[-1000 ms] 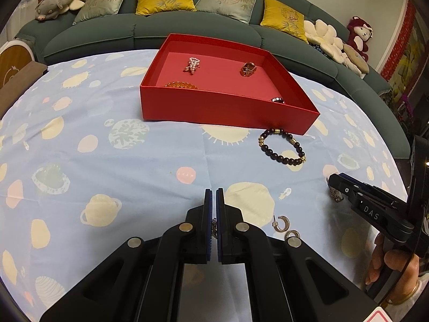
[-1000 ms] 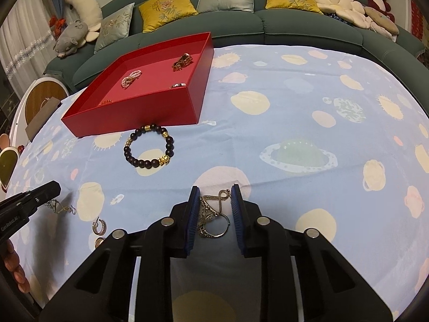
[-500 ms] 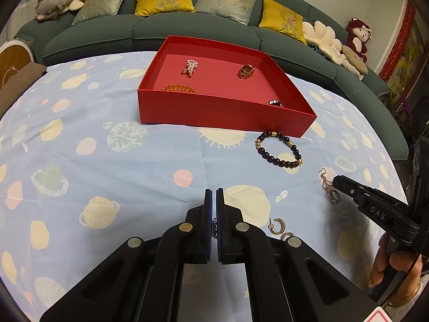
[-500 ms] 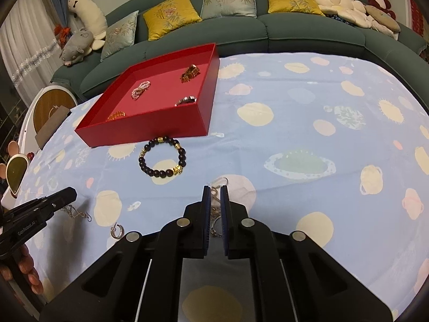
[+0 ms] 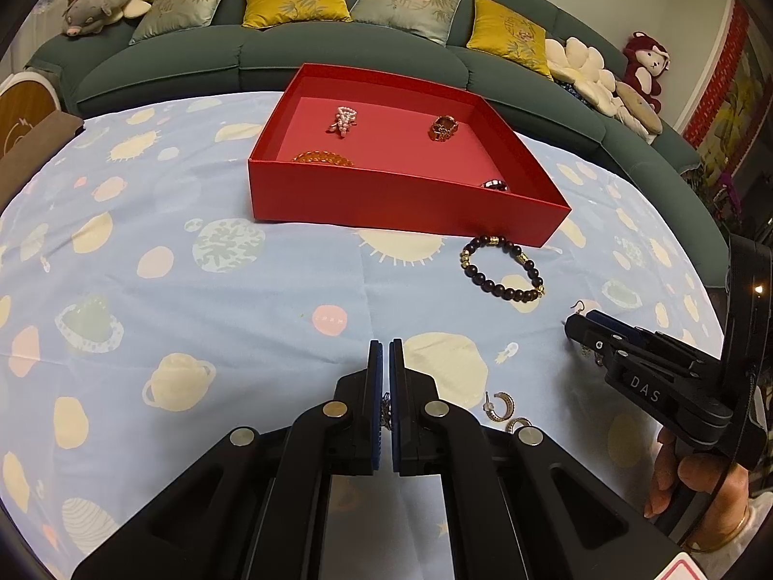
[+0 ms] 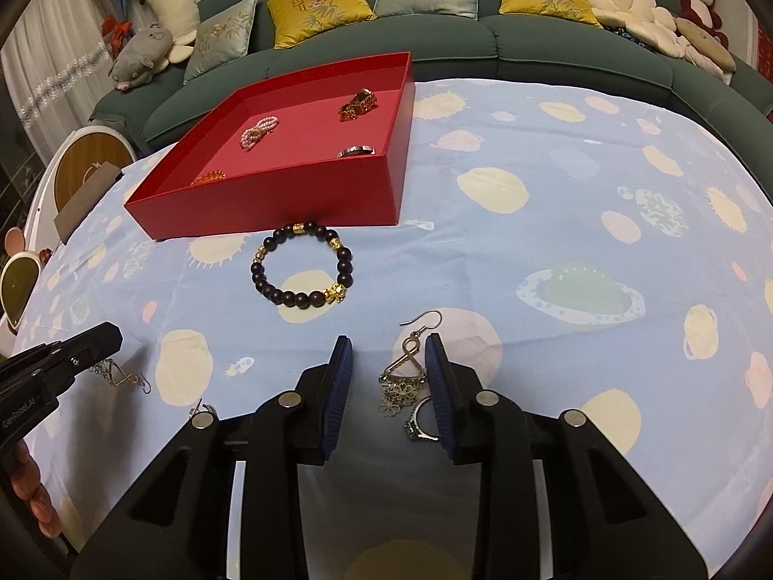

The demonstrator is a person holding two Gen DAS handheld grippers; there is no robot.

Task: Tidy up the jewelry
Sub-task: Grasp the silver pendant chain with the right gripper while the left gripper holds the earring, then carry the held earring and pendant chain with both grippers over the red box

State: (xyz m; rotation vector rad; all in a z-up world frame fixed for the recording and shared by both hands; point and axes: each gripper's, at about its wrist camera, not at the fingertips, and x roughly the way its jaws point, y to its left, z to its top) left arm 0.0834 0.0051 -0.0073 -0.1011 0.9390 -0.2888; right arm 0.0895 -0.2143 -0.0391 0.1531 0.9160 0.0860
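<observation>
**Left jaws pinched on an earring, right jaws opening around another**

The left gripper (image 5: pixel 385 353) is seen with its jaws pressed together on a small gold earring (image 6: pixel 123 379), a sliver of which shows between the blue pads in the left wrist view; in the right wrist view the earring dangles from the jaw tips down to the patterned cloth on the desk (image 5: pixel 145 290). Just right of these jaws, a pair of hoop earrings (image 5: pixel 502 406) lies on the cloth. Ahead of the jaws and well apart from them stands the red box (image 5: pixel 401 212), in which a pearl piece (image 5: pixel 344 118), a gold ornament (image 5: pixel 443 128), an amber bracelet (image 5: pixel 321 158) and a silver ring (image 5: pixel 495 185) are kept. A dark beaded bracelet (image 6: pixel 302 268) rests on the cloth just in front of the box, ahead of the right jaws and slightly to their left.

The right gripper (image 6: pixel 389 355) is shown with its jaws opening. Between them a gold drop earring (image 6: pixel 408 367) lies on the cloth, close against the right pad; whether it is touched cannot be told. A stone ring (image 6: pixel 420 423) lies beside it, partly hidden by that pad.
</observation>
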